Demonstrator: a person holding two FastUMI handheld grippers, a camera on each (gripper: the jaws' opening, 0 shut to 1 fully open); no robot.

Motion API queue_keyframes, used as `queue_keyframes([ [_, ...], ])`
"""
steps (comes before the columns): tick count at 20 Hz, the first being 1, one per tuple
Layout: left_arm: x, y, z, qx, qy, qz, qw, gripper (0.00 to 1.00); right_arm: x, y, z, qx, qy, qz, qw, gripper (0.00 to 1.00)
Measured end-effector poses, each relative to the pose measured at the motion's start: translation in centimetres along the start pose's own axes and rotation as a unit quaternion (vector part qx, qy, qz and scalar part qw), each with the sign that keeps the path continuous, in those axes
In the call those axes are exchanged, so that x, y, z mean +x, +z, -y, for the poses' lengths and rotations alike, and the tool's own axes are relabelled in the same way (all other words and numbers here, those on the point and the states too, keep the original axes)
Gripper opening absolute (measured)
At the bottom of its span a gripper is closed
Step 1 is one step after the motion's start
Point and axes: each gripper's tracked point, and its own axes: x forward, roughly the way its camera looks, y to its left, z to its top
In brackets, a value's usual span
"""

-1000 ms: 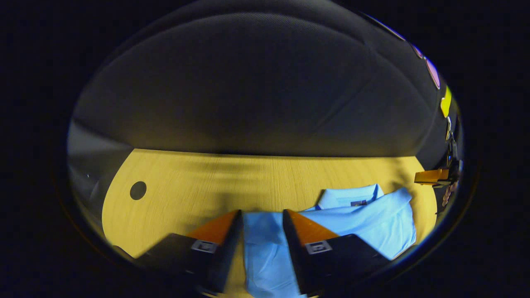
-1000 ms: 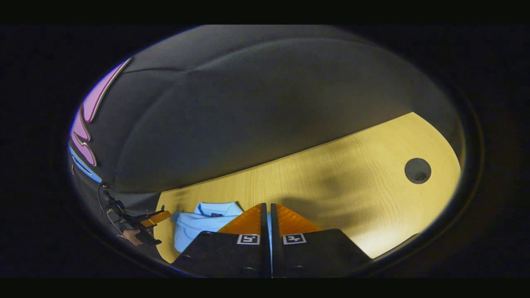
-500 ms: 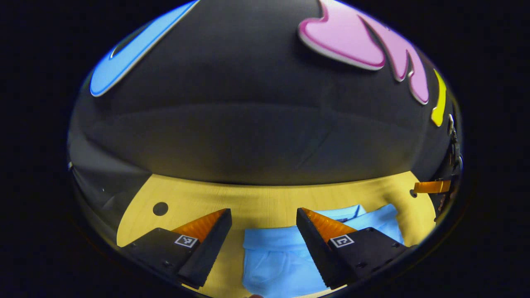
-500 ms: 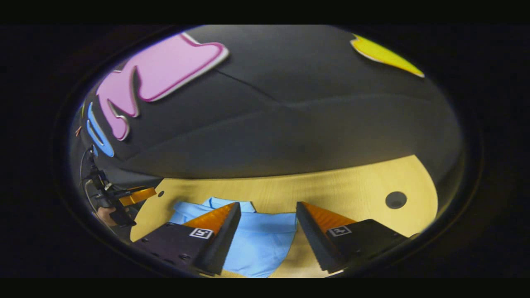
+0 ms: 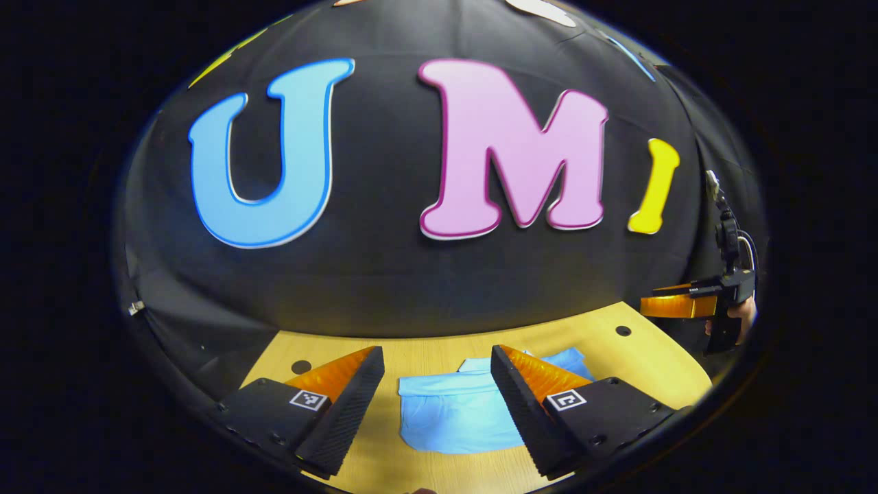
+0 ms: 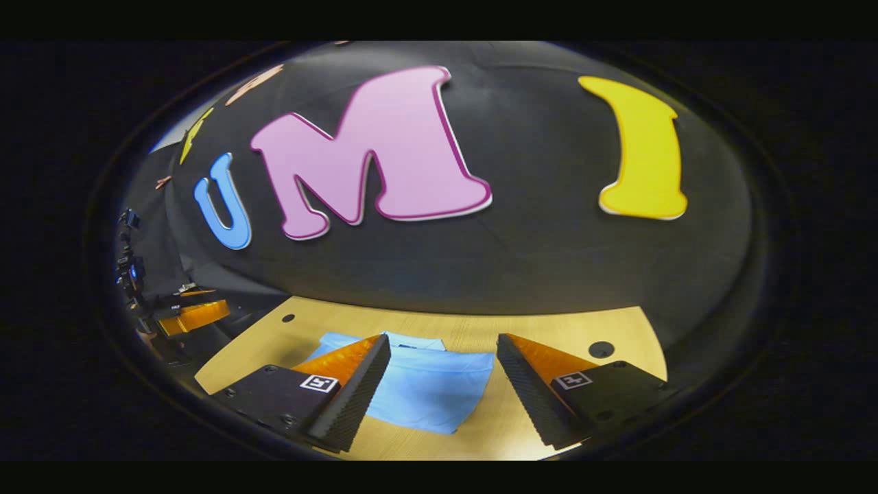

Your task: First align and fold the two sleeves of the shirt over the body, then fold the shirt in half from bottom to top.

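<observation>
**A:** Where is the shirt?

**B:** The light blue shirt lies flat on the wooden table, folded into a compact rectangle. Its collar is at the far edge, toward the black cloth wall. In the right gripper view its right edge runs straight and its near edge slants slightly.

**A:** And the grippers?

**B:** The left gripper hangs above the table, its fingers spread wide apart with nothing between them; the shirt shows through the gap, below and beyond. The right gripper is the same: fingers wide apart, holding nothing, the shirt's right half visible between them. In the left gripper view the right gripper also shows at far right, held in a hand.

**A:** How much room is around the shirt?

**B:** Bare wood surrounds it on every side. Round cable holes sit near the table's far corners, well apart from the cloth.
</observation>
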Motion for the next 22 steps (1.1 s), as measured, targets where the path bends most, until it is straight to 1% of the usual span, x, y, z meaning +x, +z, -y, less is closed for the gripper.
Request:
queue_keyframes([
  [2, -4.2, 0.4, 1.4, 0.006, -0.010, 0.021, 1.000, 1.00, -4.6, 0.9, -1.2, -0.023, -0.021, 0.025, 0.999, 0.98],
  [4, -8.7, -0.4, 2.3, 0.004, -0.010, 0.039, 0.999, 1.00, -9.9, 1.3, -2.8, -0.046, -0.044, 0.052, 0.997, 0.98],
  [5, -10.9, -1.1, 2.5, -0.002, -0.010, 0.044, 0.999, 0.98, -12.3, 1.3, -4.0, -0.054, -0.051, 0.063, 0.995, 0.98],
  [7, -15.4, -2.5, 2.9, -0.021, -0.004, 0.049, 0.999, 0.98, -16.9, 0.6, -6.8, -0.069, -0.055, 0.079, 0.993, 0.98],
  [9, -20.1, -3.7, 2.5, -0.038, 0.011, 0.055, 0.998, 0.98, -21.7, -0.6, -9.4, -0.080, -0.056, 0.088, 0.991, 0.98],
  [12, -25.2, -4.8, 1.9, -0.053, 0.030, 0.068, 0.996, 0.98, -27.8, -2.7, -13.5, -0.079, -0.038, 0.093, 0.992, 0.97],
  [14, -27.6, -4.9, 1.6, -0.050, 0.037, 0.077, 0.995, 0.98, -30.8, -4.1, -14.9, -0.086, -0.031, 0.087, 0.992, 0.96],
  [16, -29.5, -4.4, 1.8, -0.057, 0.035, 0.088, 0.994, 0.98, -33.1, -4.6, -15.6, -0.097, -0.033, 0.083, 0.991, 0.97],
  [19, -31.5, -2.9, 1.8, -0.062, 0.034, 0.109, 0.991, 1.00, -35.4, -3.3, -16.3, -0.108, -0.037, 0.102, 0.988, 0.97],
  [22, -32.1, -1.7, 2.0, -0.046, 0.040, 0.124, 0.990, 0.99, -35.9, -1.3, -17.3, -0.111, -0.029, 0.123, 0.986, 0.97],
])
